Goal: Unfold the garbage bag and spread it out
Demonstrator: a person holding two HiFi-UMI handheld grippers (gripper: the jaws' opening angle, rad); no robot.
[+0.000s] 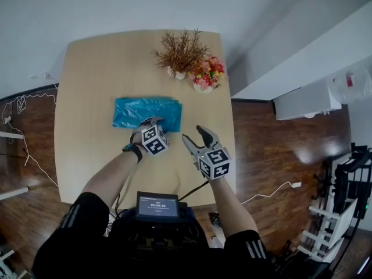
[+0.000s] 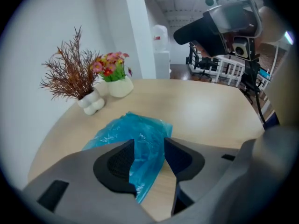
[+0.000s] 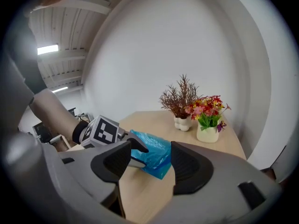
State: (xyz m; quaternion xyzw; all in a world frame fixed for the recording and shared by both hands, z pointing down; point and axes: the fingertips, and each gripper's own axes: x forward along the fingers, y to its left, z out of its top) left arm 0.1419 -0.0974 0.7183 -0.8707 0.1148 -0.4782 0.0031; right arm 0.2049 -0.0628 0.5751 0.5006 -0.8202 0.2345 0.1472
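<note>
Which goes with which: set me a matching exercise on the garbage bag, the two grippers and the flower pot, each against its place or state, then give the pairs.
Things:
1. garbage bag
2. left gripper
3. right gripper
4. flower pot

Place or state:
A. jaws open and empty, right of the bag
B. blue, folded, lying flat in the middle of the table
C. near the far table edge, beside the dried twigs
D. jaws open, at the bag's near edge

Pairs: 1-B, 2-D, 3-A, 4-C
</note>
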